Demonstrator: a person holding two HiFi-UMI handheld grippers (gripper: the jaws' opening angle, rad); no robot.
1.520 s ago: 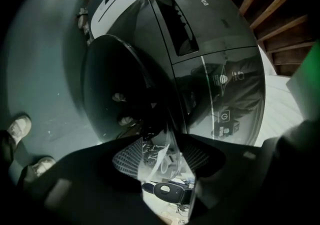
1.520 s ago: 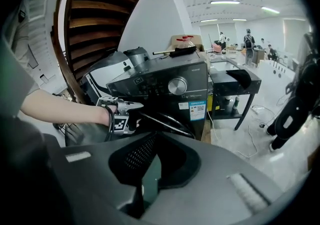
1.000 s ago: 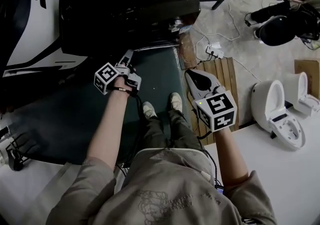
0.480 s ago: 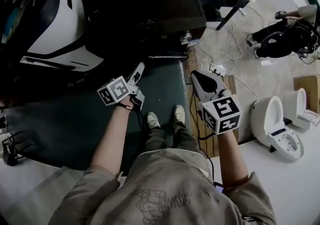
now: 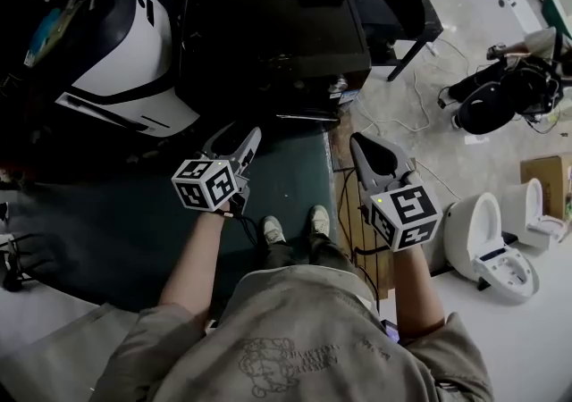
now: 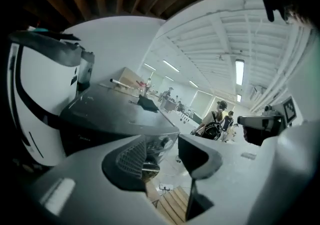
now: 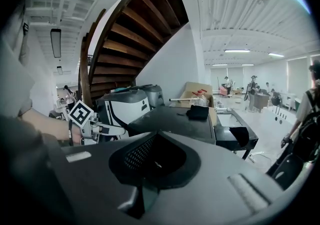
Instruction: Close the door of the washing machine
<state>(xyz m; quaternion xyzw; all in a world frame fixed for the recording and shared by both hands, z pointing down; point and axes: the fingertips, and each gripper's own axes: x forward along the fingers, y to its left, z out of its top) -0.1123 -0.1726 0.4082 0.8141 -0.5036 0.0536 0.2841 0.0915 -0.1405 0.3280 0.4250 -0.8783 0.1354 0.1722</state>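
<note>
Your left gripper (image 5: pixel 234 139), jaws apart, empty, your right gripper (image 5: pixel 361 143), jaws together, both on near side of dark boxy washing machine (image 5: pixel 268 29).

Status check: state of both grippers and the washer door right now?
left gripper: open, nothing between the jaws.
right gripper: shut, empty.
washing machine: seen mostly from above, so I cannot tell whether its door is open or closed.
</note>
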